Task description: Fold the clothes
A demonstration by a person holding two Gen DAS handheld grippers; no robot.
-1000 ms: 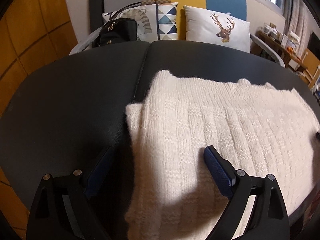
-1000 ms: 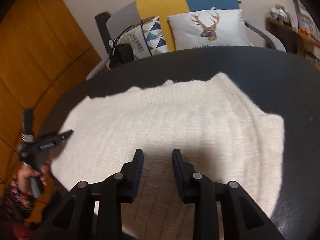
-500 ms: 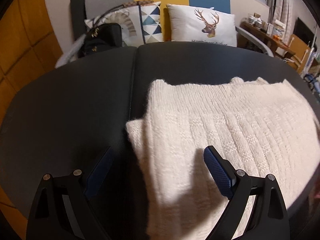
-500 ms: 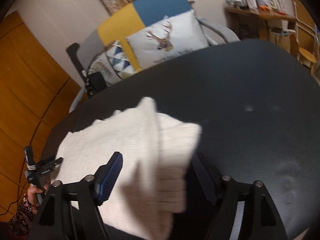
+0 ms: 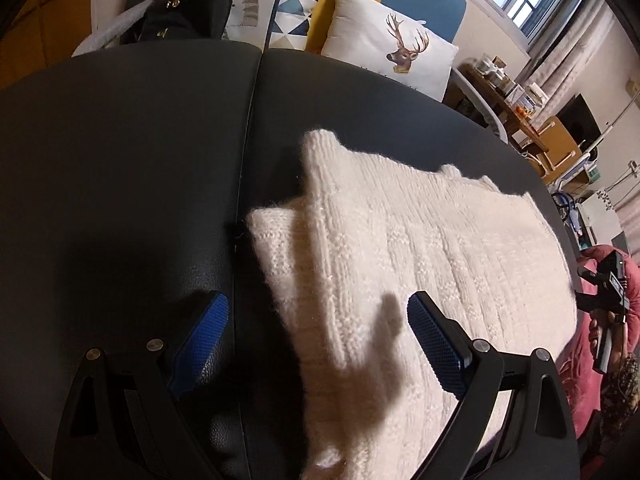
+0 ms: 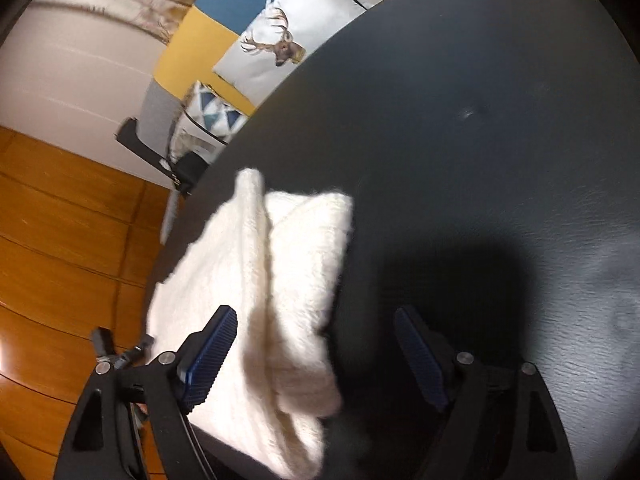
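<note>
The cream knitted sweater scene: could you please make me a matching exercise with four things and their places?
Things:
1. cream knitted sweater
2. white deer-print cushion
3. black handbag
4. left gripper

Places:
A. on the sofa beyond the table, left of the patterned cushions
B. open, straddling the sweater's left edge
C. folded on the black table
D. on the sofa, under the blue panel

Pairs: 1-C, 2-D, 3-A, 4-B

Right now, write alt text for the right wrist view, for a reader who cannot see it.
An open right gripper hovers over the edge of a folded cream knit sweater lying on a dark table. Beyond the table stands a sofa with a deer-print cushion.
</note>
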